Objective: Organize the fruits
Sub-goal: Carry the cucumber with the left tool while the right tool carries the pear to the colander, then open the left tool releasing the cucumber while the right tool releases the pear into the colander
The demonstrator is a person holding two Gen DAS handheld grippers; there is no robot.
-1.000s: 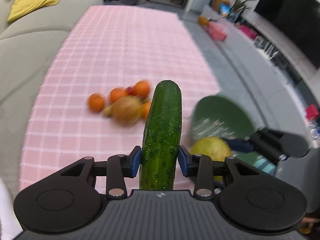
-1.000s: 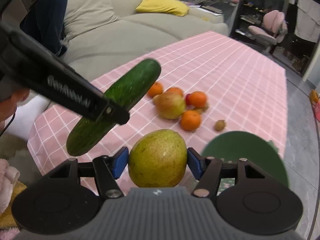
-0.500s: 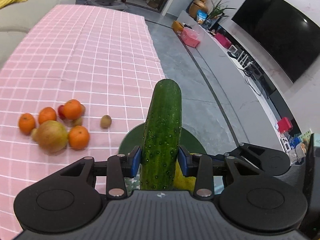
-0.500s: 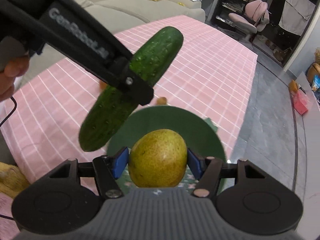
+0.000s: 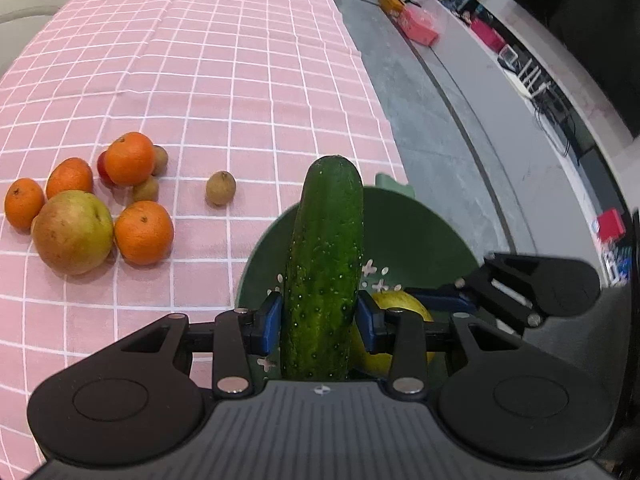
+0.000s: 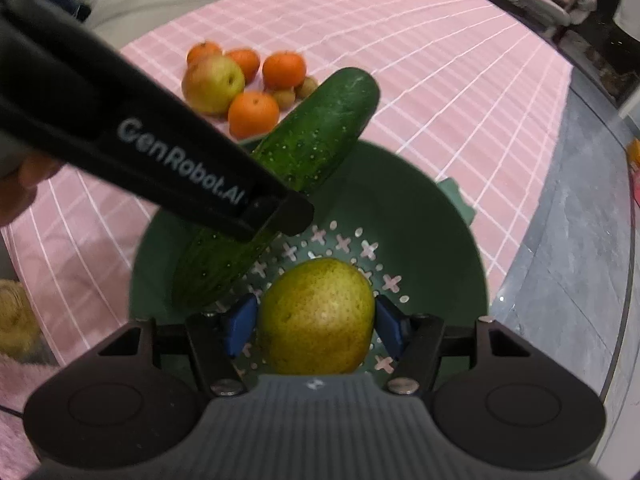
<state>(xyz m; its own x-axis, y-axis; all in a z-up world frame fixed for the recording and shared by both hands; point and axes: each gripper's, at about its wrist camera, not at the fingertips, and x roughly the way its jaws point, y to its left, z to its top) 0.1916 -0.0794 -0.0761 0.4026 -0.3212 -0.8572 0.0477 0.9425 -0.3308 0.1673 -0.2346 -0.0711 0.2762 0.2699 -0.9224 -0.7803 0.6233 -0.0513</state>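
Since the earlier frames both claws had come down and across from above the pink checked table (image 5: 248, 92) to hang over the green colander (image 6: 420, 216) at the table's near edge; the loose fruit pile, formerly ahead of the left claw, now lay off to its left.

The left claw (image 5: 318, 322) was clamped part-way shut on the cucumber (image 5: 326, 264), blue pads pressed against its lower half, the cucumber standing up between the fingers and tilted over the colander's bowl. The right claw (image 6: 316, 324) gripped the pear (image 6: 318, 316) about its middle, roughly half-wide, the pear just above the colander's perforated floor; contact with it could not be judged.

On the table lay four oranges (image 5: 144, 232), an apple (image 5: 72, 232) and a small brown fruit (image 5: 221, 188), apart from the colander.
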